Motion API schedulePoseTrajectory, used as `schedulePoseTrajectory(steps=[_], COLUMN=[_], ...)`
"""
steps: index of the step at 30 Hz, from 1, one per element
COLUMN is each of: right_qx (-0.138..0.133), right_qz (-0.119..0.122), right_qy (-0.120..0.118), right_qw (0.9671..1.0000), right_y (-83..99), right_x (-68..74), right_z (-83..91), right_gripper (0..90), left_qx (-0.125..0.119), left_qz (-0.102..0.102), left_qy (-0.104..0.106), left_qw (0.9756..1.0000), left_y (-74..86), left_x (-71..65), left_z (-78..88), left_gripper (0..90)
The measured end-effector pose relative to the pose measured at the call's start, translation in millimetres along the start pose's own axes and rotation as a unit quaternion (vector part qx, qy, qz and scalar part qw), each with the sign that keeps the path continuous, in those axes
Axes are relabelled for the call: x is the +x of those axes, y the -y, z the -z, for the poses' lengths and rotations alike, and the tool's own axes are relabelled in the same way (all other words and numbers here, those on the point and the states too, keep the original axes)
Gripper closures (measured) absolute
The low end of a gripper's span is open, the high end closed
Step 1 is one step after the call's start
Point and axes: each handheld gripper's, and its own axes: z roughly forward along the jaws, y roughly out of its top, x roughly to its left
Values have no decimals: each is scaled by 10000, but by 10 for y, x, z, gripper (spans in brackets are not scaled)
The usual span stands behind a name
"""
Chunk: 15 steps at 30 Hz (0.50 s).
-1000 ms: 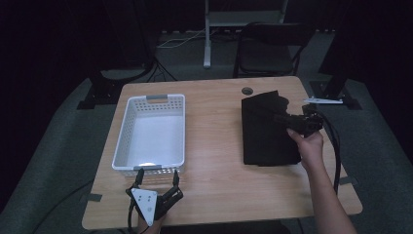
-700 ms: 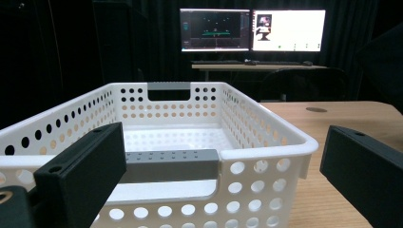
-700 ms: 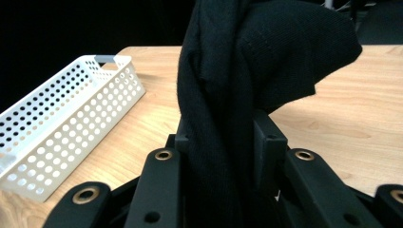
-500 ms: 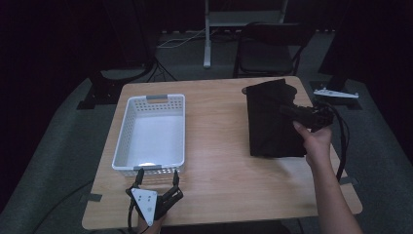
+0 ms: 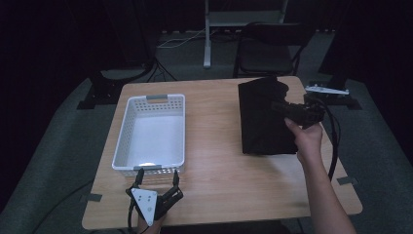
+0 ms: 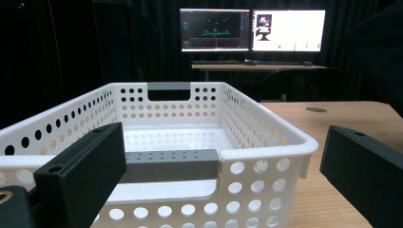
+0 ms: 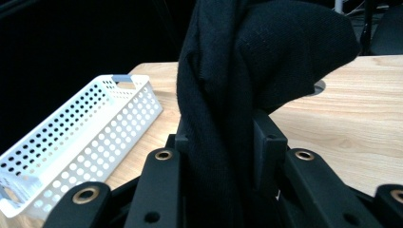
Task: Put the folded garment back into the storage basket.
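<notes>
Right gripper [image 5: 280, 106] jaws pinching bunched black cloth [image 5: 260, 117], fabric pressed between them. Cloth at desk [image 5: 214, 165] right side toward far edge, seemingly partly lifted. Left gripper [image 5: 157, 181] at near edge, jaws spread, just short of white perforated basket [image 5: 127, 146], empty, on left half.

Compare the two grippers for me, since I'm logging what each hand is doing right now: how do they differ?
The right gripper is shut on the black cloth; the left gripper is open and holds nothing. The right gripper is raised over the table's right side, while the left gripper sits at the near edge, facing the empty white basket. Both are hand-held, with black jaws.
</notes>
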Motion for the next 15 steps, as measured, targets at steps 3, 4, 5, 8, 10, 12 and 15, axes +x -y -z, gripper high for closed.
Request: schedulePoseTrajectory(steps=[3, 4, 5, 8, 10, 12, 15], right_qx=[-7, 7, -1, 26, 33, 43, 42], right_qz=[-21, -16, -10, -9, -16, -9, -9], right_qy=[-28, -32, -39, -99, -132, -161, -192], right_qw=[10000, 10000, 10000, 9999, 9999, 9999, 9998], right_y=[2, 2, 3, 0, -8, -22, -40], right_x=[28, 42, 54, 93, 123, 154, 197], right_z=[-50, -68, -87, -144, -181, -217, -273], right_gripper=[700, 700, 700, 700, 700, 700, 700], left_qx=[-3, -3, -3, -2, -2, -3, -2], left_qz=[2, 1, 5, 0, 2, 5, 1], left_qy=[1, 1, 3, 1, 4, 6, 5], left_qw=[10000, 10000, 10000, 10000, 10000, 10000, 10000], left_y=[0, 0, 0, 0, 0, 0, 0], left_x=[0, 0, 0, 0, 0, 0, 0], left_z=[0, 0, 1, 0, 0, 0, 1], left_gripper=[26, 27, 26, 26, 26, 26, 26])
